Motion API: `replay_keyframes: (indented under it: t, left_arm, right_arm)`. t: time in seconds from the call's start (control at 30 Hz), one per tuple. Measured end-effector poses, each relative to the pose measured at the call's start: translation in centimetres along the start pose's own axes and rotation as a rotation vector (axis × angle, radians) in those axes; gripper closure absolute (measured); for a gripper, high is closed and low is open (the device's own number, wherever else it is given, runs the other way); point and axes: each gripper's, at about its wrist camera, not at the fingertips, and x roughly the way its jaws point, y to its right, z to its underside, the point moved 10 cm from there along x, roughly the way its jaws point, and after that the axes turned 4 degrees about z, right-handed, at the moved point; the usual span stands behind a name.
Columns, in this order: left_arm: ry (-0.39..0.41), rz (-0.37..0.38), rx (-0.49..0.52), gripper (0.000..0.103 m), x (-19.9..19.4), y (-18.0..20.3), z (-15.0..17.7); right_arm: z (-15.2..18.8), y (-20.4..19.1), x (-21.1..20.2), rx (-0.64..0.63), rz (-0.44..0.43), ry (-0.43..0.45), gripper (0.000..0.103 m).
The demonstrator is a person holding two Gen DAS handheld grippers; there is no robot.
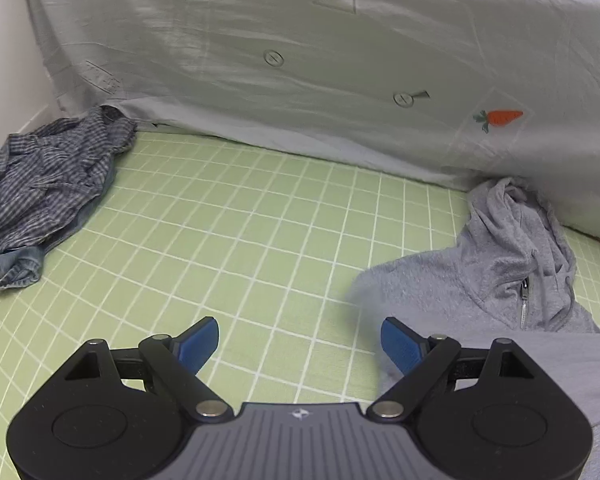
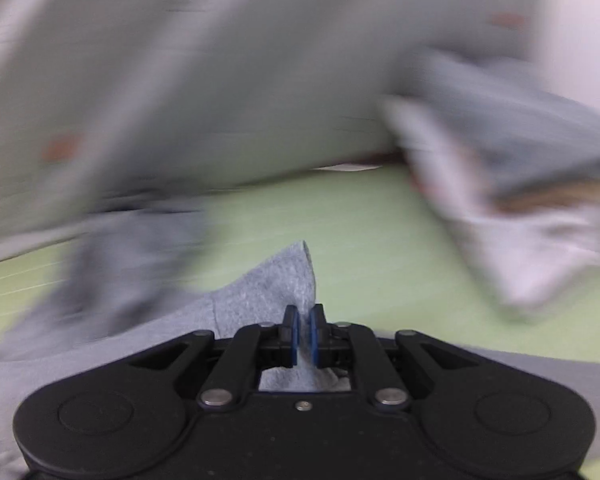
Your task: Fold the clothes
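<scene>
- Nearest the lens, we are pinching a peak of grey fleece between the blue pads [image 2: 293,340] of the right gripper [image 2: 304,334]; its jaws are closed tight on the cloth, which is standing up in a soft point just beyond them.
- We are holding the left gripper [image 1: 300,340] with its fingers spread wide and nothing between them, hovering over the green checked sheet [image 1: 228,216].
- The grey hoodie [image 1: 500,268] is lying on that sheet to the left gripper's right, hood crumpled toward the carrot-print duvet [image 1: 300,60], zipper showing.
- We are judging it soft, limp and fairly thick: it is going to drape, so seams, hem or shoulder corners are offering the best hold.
- A crumpled plaid shirt [image 1: 48,180] is waiting well apart on the left.
- The right view is smearing badly; the pale bundle [image 2: 520,200] there is probably more clothing.
</scene>
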Motion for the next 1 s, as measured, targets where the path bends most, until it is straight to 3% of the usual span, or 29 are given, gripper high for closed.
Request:
replay_keyframes:
  t: [0.03,0.07,0.13,0.17,0.27,0.4,0.47,0.77,0.83,0.9,0.93,1.0]
  left_arm:
    - [-0.014,0.006,0.000,0.014,0.5,0.3,0.0]
    - [-0.028,0.013,0.003,0.014,1.0,0.7,0.1]
    - [-0.053,0.028,0.016,0.014,2.0,1.6,0.2]
    - [-0.067,0.037,0.026,0.014,2.5,2.1,0.2]
    - [-0.111,0.068,0.052,0.014,4.1,3.7,0.6]
    - [-0.150,0.098,0.082,0.014,6.4,5.6,0.7]
    - [-0.167,0.104,0.090,0.014,7.7,6.2,0.5]
    - [-0.188,0.107,0.037,0.018,12.7,6.9,-2.3]
    - [-0.197,0.117,0.028,0.025,13.5,7.1,-2.7]
    - [-0.209,0.123,0.006,0.040,14.2,7.2,-2.8]
    - [-0.213,0.127,-0.008,0.048,14.4,7.3,-2.8]
    - [-0.209,0.143,-0.019,0.091,14.6,7.5,-3.0]
  right_arm:
    - [0.1,1.7,0.7,0.011,0.072,-0.007,0.082]
    - [0.4,3.0,1.2,0.029,0.110,-0.017,0.063]
    - [1.3,3.6,1.6,0.072,0.069,-0.042,0.040]
    - [1.8,3.8,1.8,0.094,0.041,-0.055,0.035]
    - [4.4,3.6,2.8,0.165,-0.009,-0.133,0.025]
    - [6.7,3.9,4.2,0.271,0.009,-0.207,0.024]
    - [7.0,4.2,4.5,0.306,0.010,-0.197,0.017]
    - [6.5,5.0,6.2,0.257,0.091,-0.208,0.011]
    - [6.5,5.1,6.2,0.249,0.096,-0.201,0.014]
    - [6.1,5.1,5.9,0.225,0.108,-0.173,0.044]
    - [5.9,4.9,5.8,0.209,0.098,-0.161,0.066]
    - [5.3,4.7,5.6,0.175,0.094,-0.148,0.091]
